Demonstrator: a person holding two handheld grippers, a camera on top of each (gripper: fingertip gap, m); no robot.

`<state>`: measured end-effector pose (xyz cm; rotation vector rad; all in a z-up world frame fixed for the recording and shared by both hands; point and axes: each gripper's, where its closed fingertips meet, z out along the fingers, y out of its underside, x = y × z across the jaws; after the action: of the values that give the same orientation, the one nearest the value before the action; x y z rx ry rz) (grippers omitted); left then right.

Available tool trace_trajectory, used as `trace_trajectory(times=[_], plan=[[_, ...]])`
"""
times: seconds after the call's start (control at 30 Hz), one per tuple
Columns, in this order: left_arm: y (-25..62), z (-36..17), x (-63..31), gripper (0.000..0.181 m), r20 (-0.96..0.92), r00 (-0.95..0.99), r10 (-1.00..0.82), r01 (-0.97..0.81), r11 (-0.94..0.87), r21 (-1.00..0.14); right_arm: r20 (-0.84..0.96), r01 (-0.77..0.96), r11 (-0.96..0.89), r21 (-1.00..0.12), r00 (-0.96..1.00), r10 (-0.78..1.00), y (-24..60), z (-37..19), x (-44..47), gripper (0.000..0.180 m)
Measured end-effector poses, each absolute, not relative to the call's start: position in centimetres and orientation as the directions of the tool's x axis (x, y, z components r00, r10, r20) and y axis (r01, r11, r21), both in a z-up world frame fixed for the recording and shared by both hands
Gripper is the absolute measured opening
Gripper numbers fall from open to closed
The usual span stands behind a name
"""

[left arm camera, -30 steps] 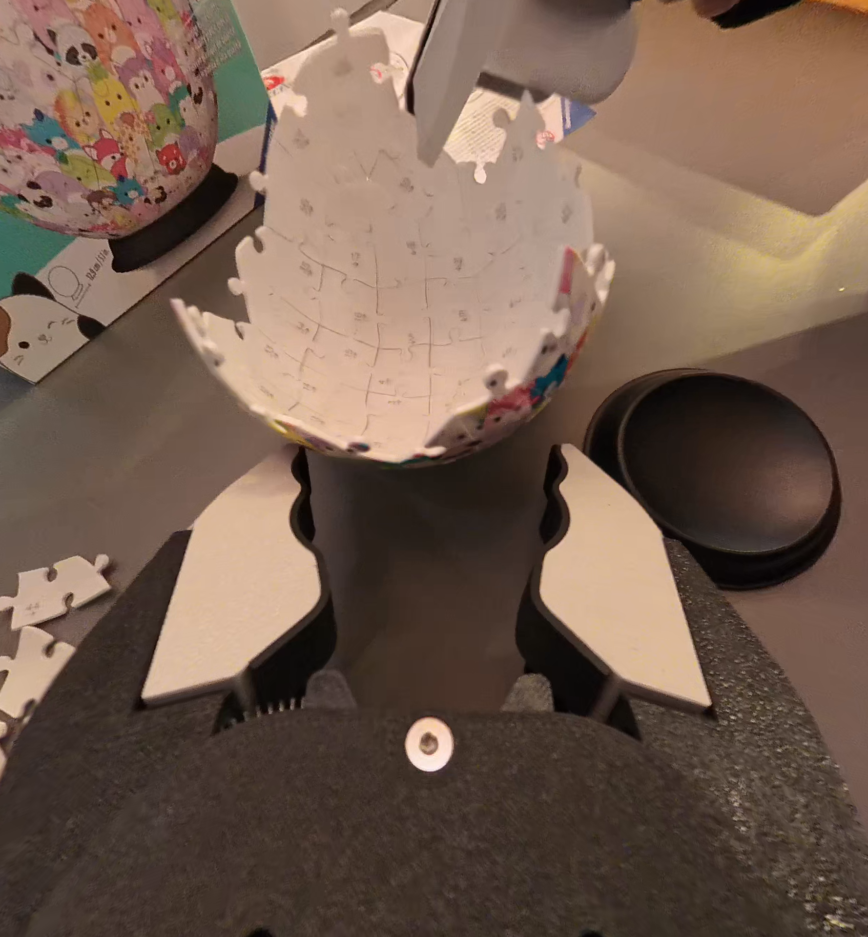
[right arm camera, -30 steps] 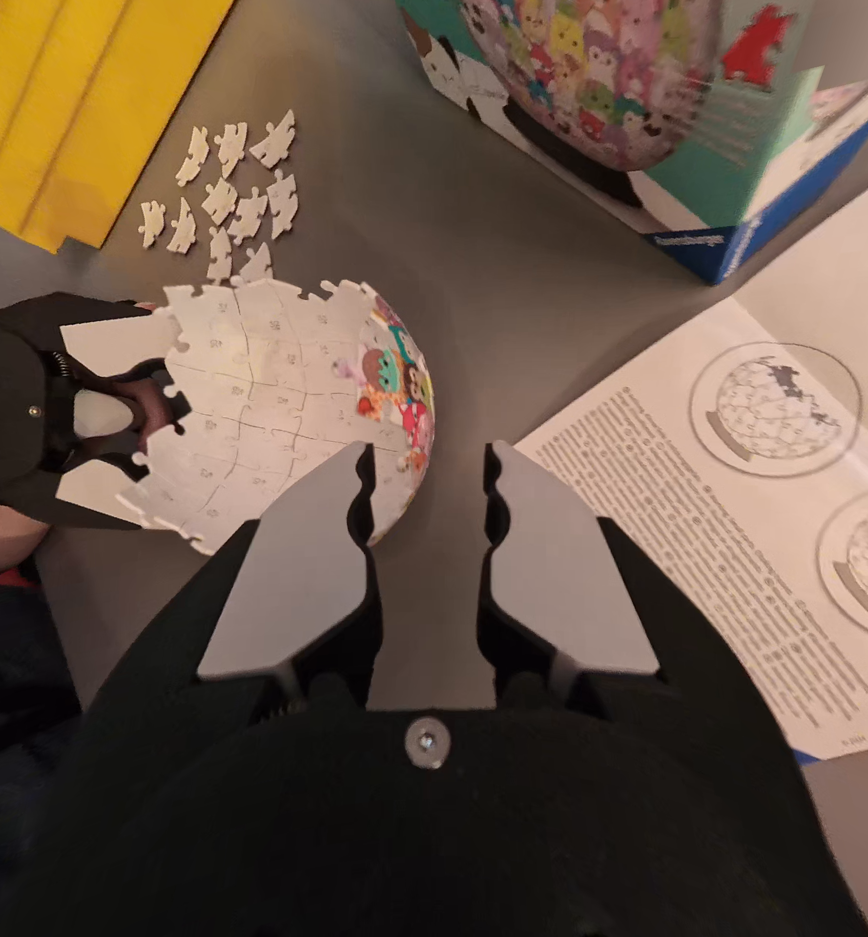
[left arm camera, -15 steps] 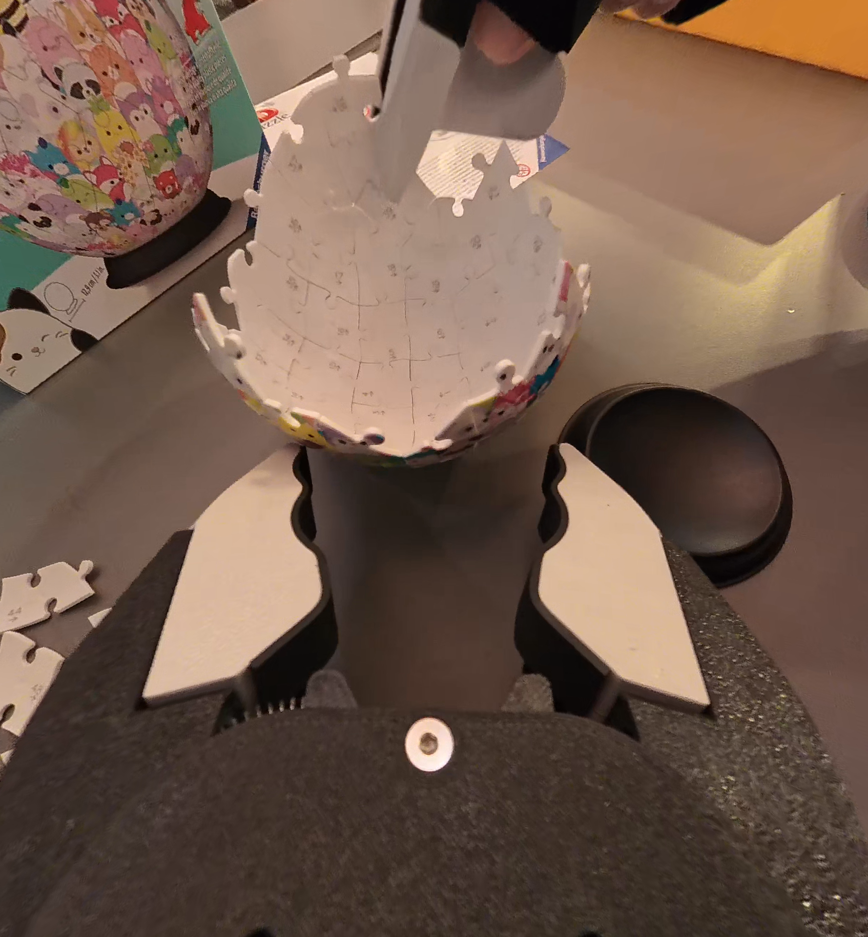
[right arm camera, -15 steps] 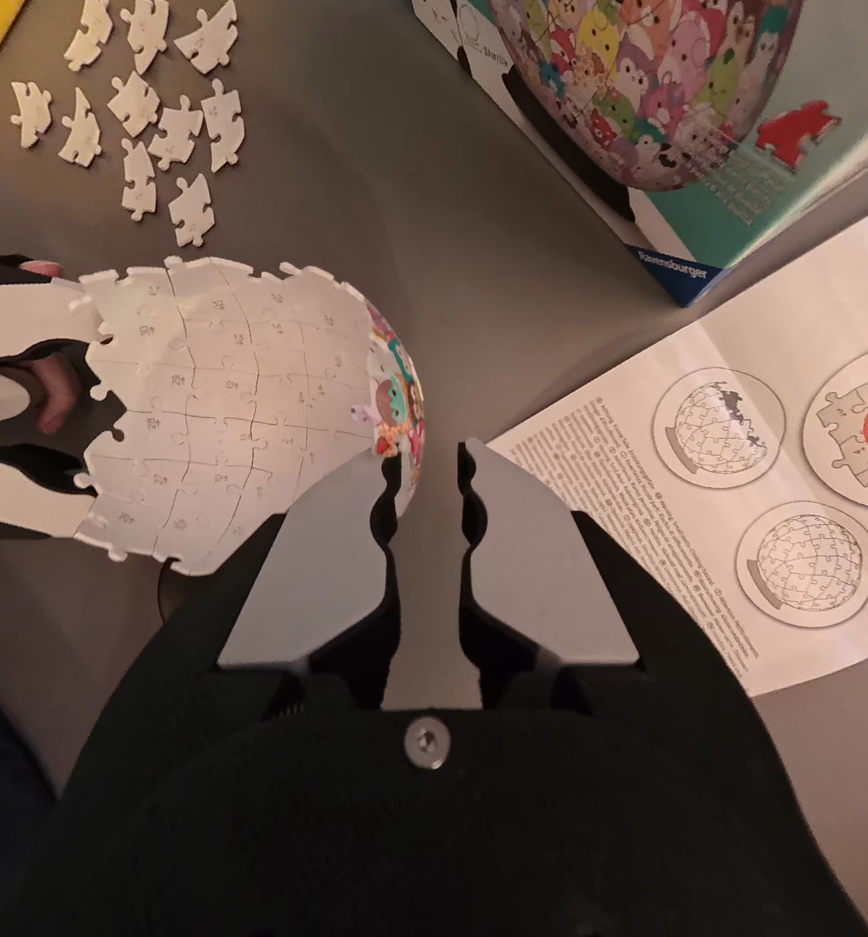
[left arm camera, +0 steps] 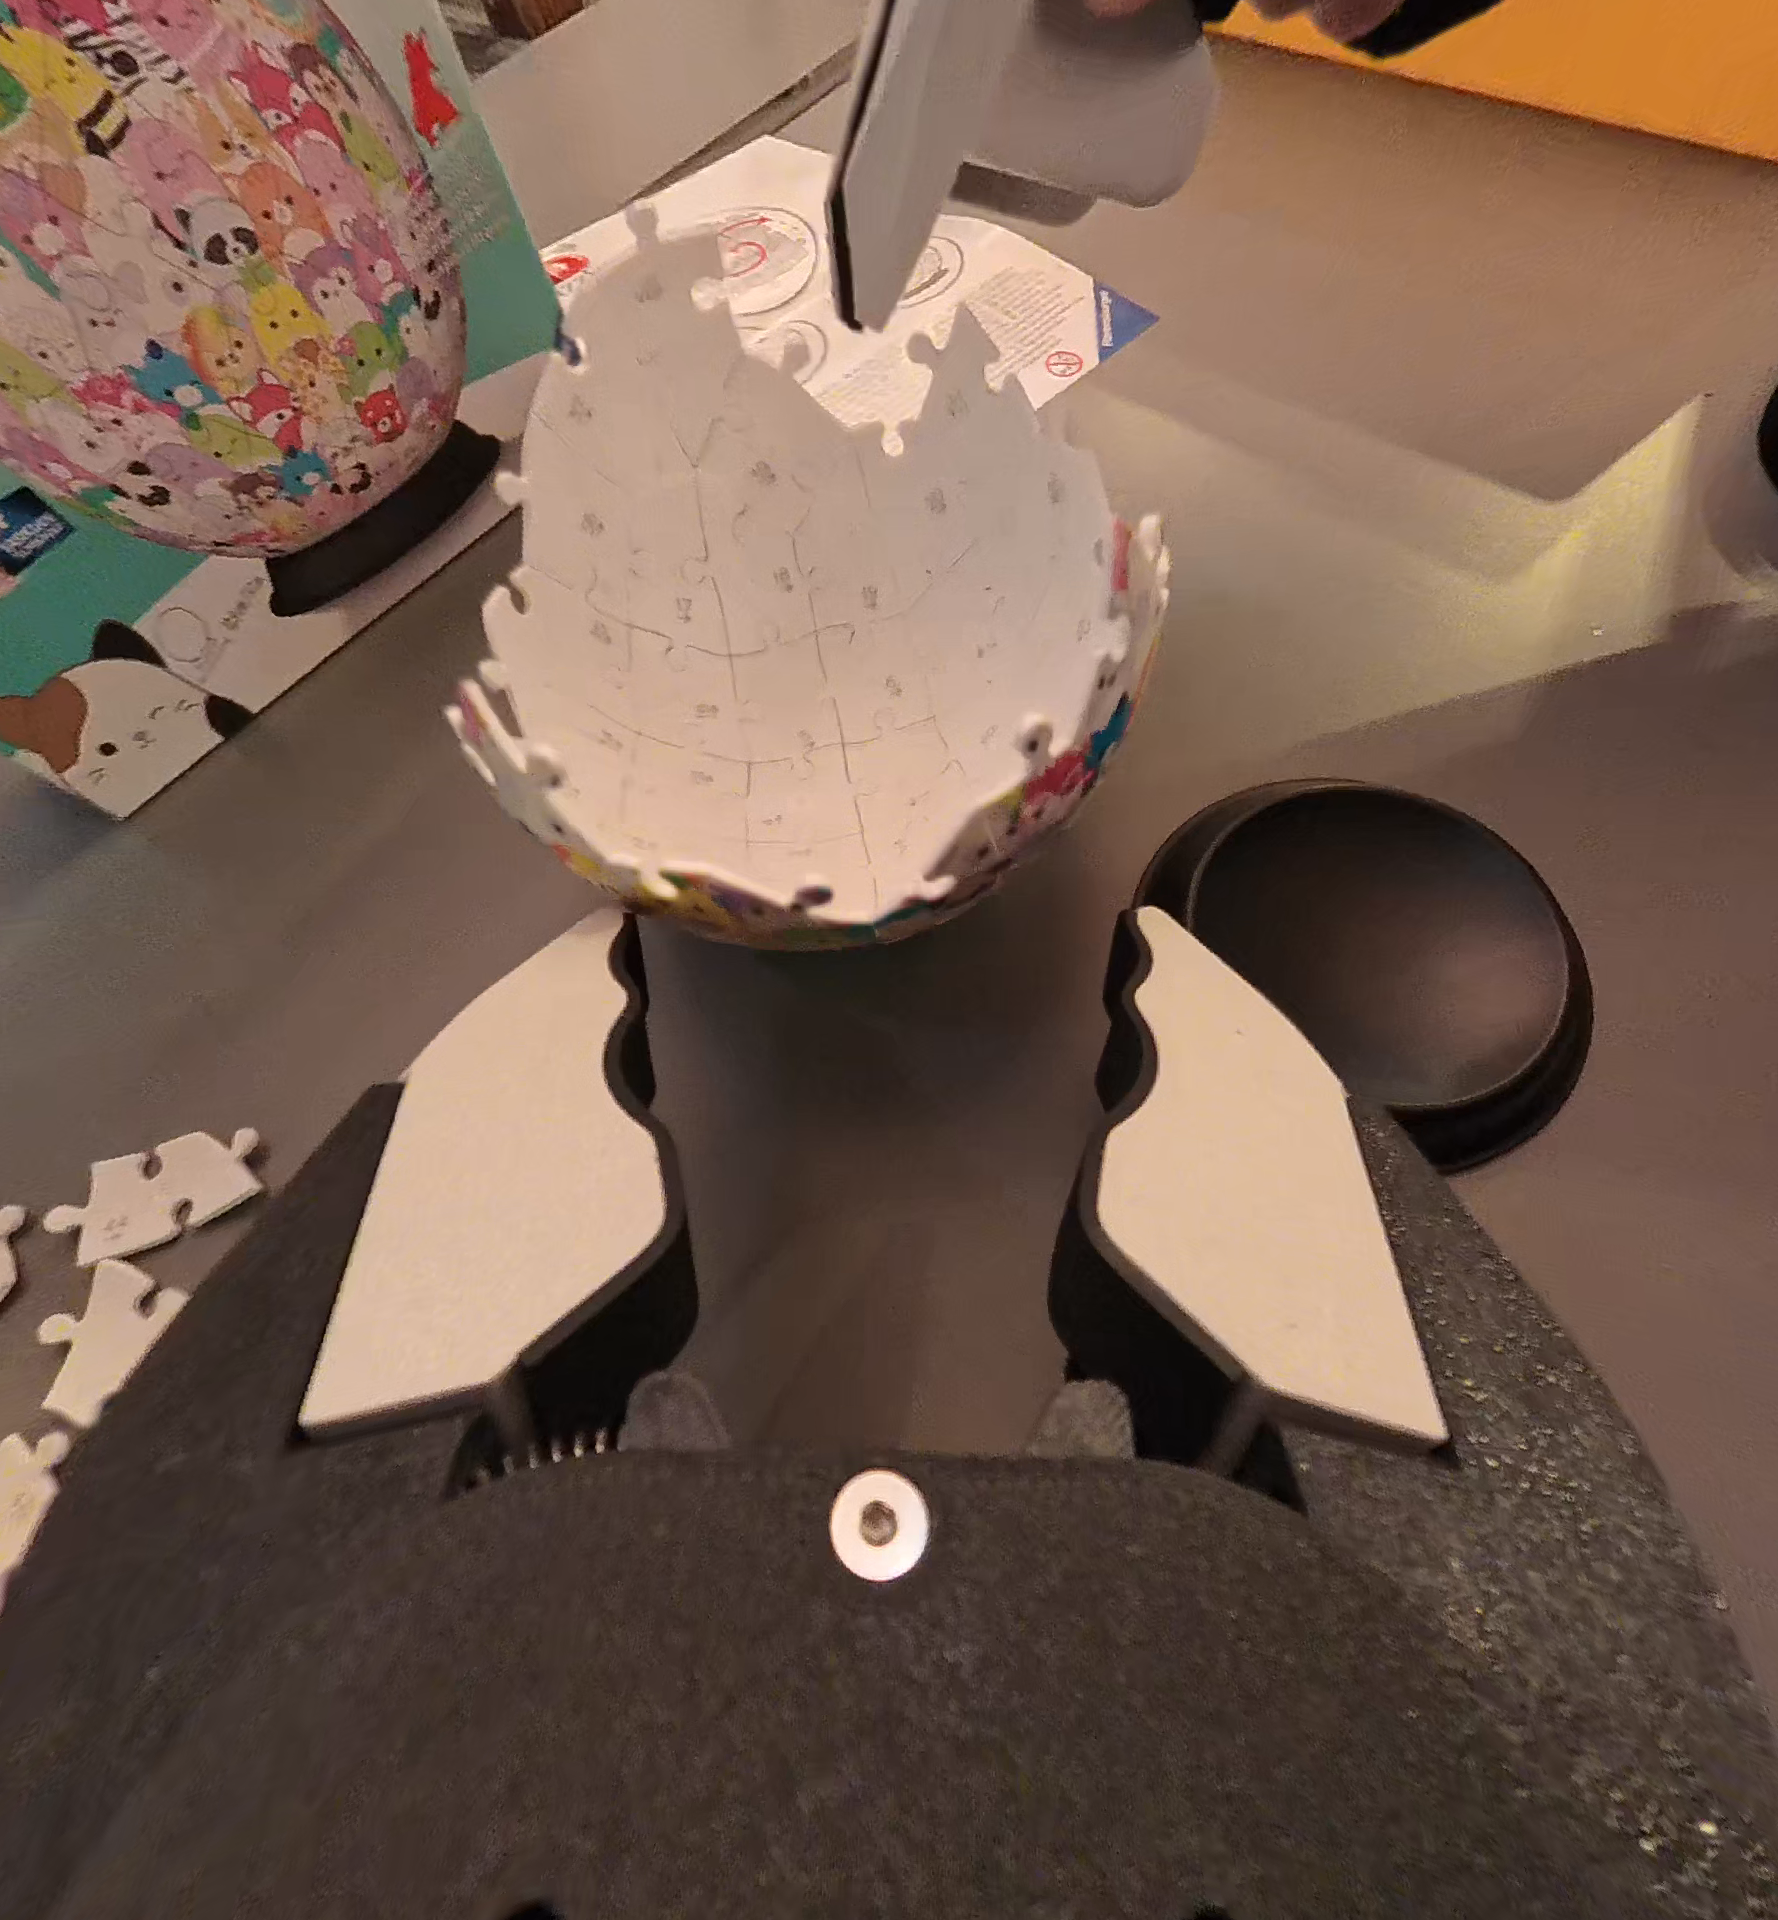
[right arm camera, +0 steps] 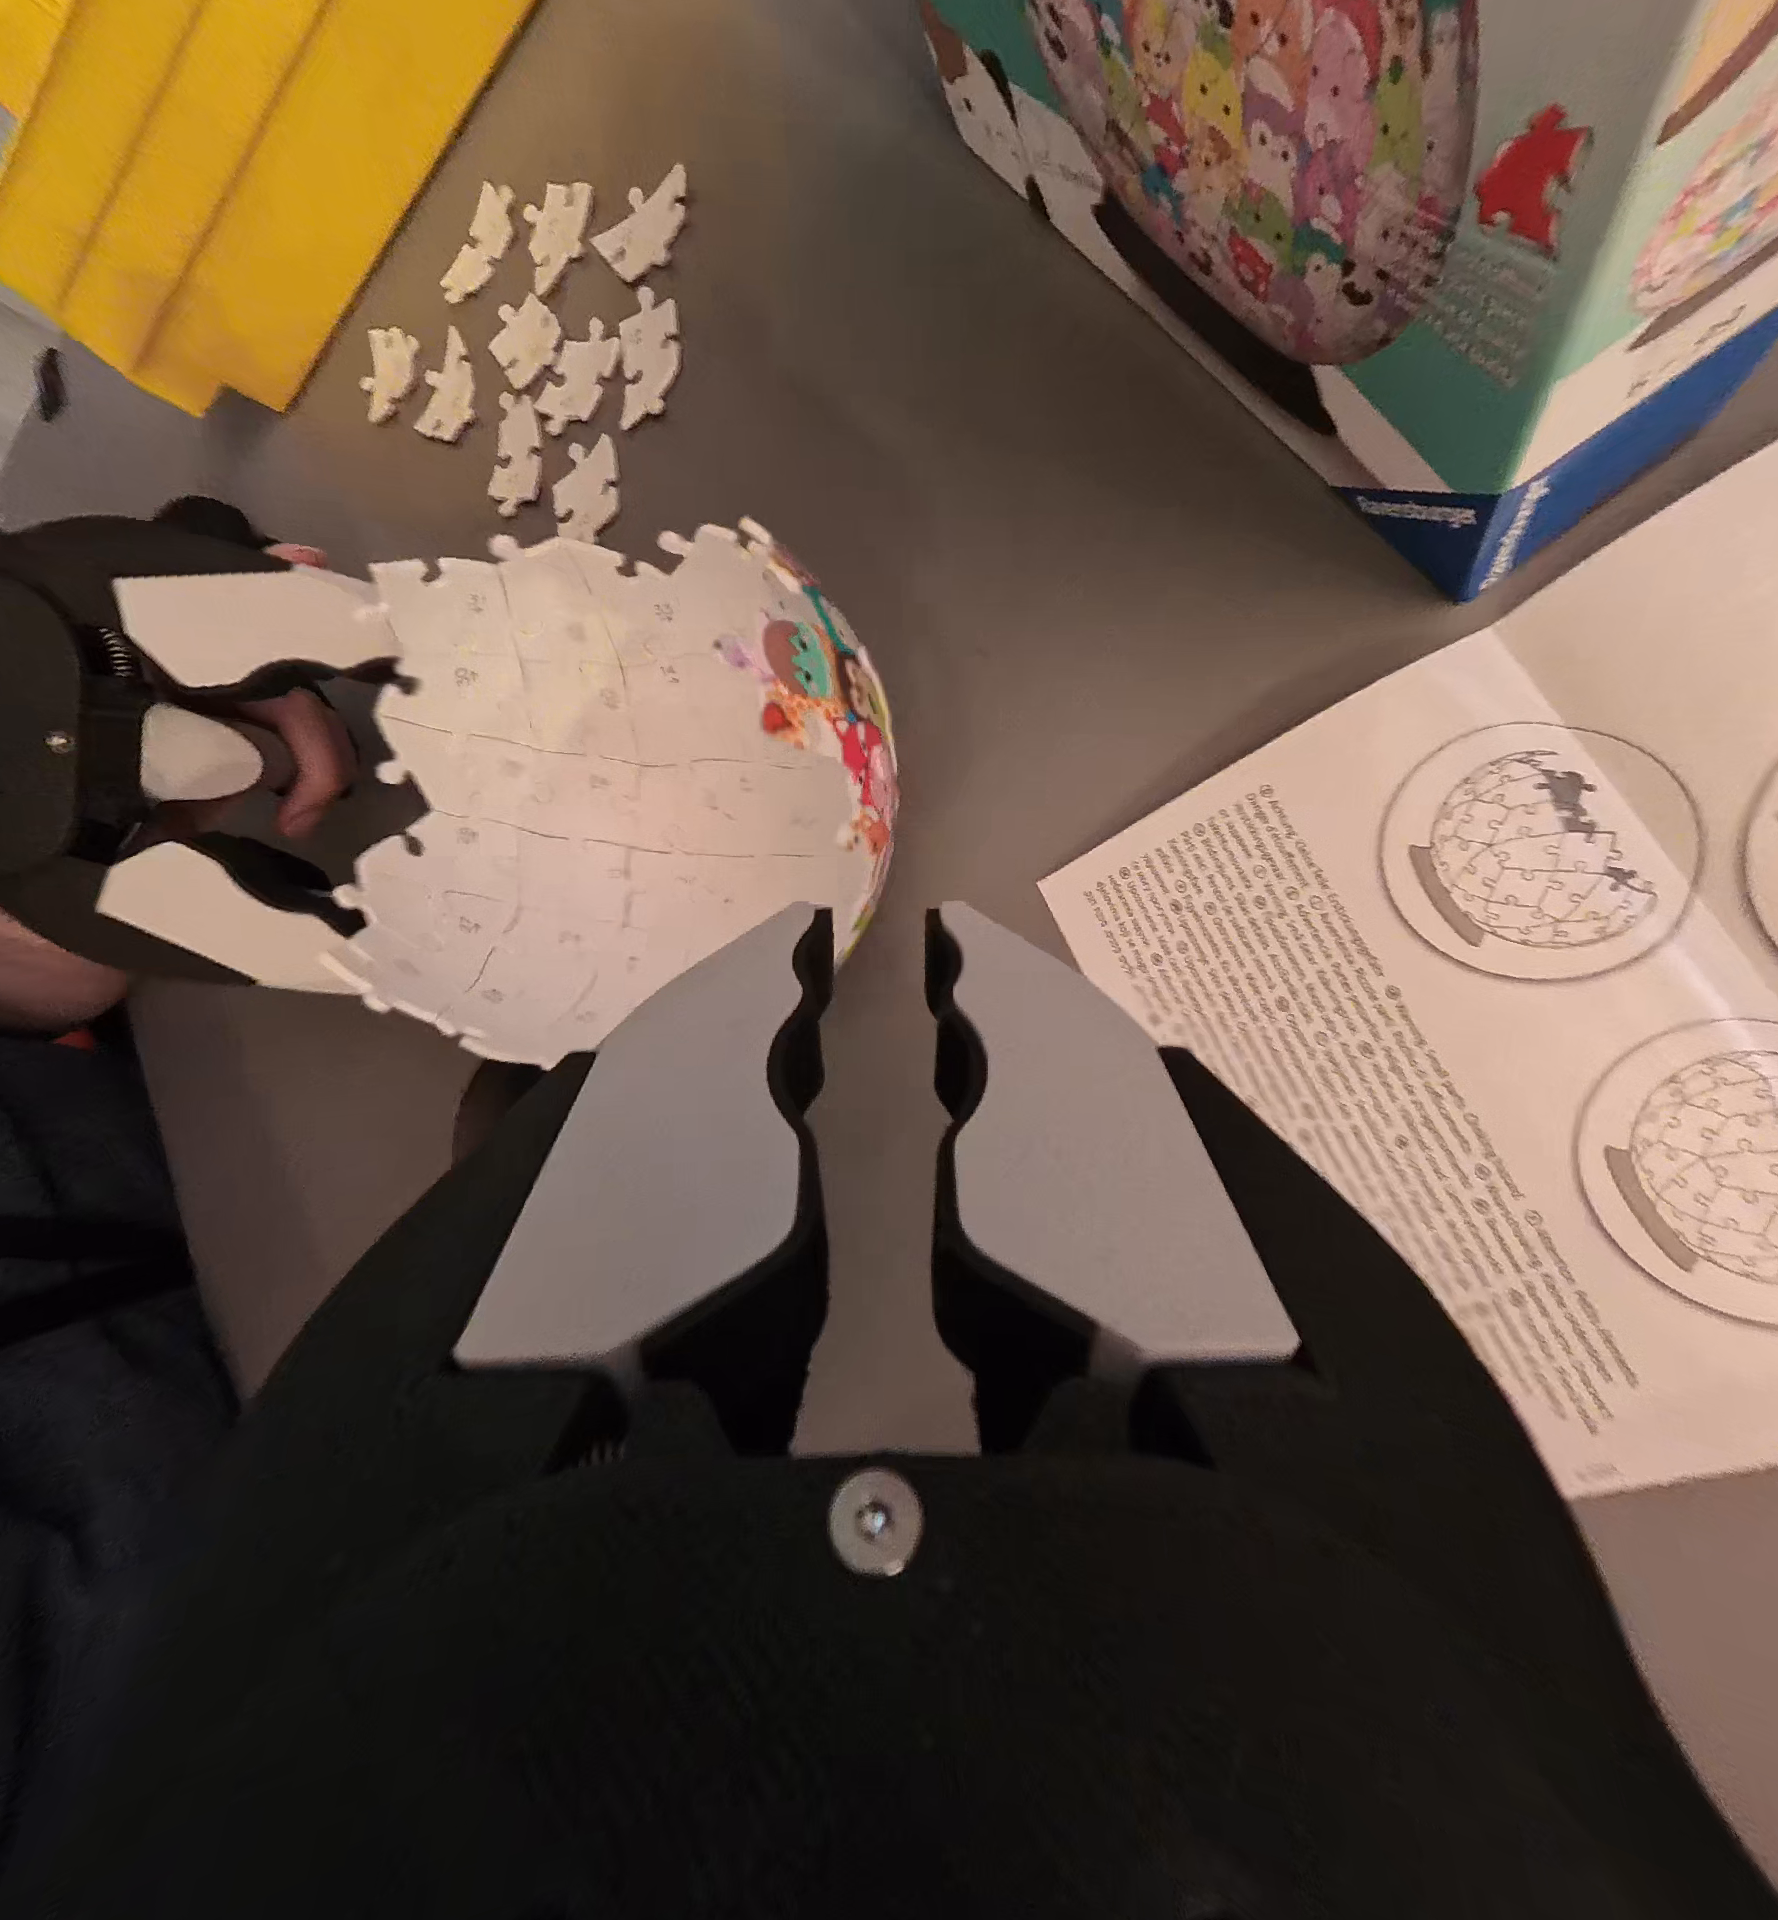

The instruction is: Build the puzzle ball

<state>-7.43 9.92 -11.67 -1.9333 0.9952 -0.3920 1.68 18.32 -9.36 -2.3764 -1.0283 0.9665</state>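
We have roughly the lower half of the ball built: a curved shell of interlocked white-backed puzzle pieces with a colourful printed outside (left arm camera: pixel 812 665) rests tilted on the grey table (left arm camera: pixel 1280 582), its open, jagged rim turned toward our left gripper (left arm camera: pixel 880 935). That gripper hovers just short of the near rim, its fingers spread wide and empty. Our right gripper (right arm camera: pixel 874 920) comes in from above at the far rim, fingers drawn close with a narrow gap; in the left wrist view its tips sit at a notch in the far rim, but we cannot tell whether anything is pinched between them.

Still to do, as we judge it: the whole upper half. A cluster of loose white puzzle pieces (right arm camera: pixel 542 332) lies well apart from the shell, more than a dozen visible. The round black plastic stand (left arm camera: pixel 1373 966) waits unused just beside the shell, near the printed instruction sheet (right arm camera: pixel 1487 997) and the colourful puzzle box (right arm camera: pixel 1332 208)
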Motion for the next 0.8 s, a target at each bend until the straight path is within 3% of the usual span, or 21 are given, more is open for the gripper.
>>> trace_trajectory(times=[0.27, 0.57, 0.8], plan=[[10.0, -11.4, -9.3, 0.084, -0.015, 0.687, -0.727, -0.408, -0.369, -0.835, -0.558, 0.470, -0.700, -0.538, 0.424, 0.714, 17.3, -9.8, 1.2, 0.016], [10.1, -11.1, -10.2, 0.082, -0.042, 0.707, -0.706, -0.416, -0.367, -0.832, -0.715, 0.463, -0.778, -0.425, 0.355, 0.602, 14.1, -10.0, 1.3, 0.009], [10.4, -8.5, -11.4, 0.074, -0.037, 0.730, -0.682, -0.352, -0.330, -0.876, -0.683, 0.483, -0.771, -0.415, 0.395, 0.615, 12.0, -10.6, 3.3, 0.009]])
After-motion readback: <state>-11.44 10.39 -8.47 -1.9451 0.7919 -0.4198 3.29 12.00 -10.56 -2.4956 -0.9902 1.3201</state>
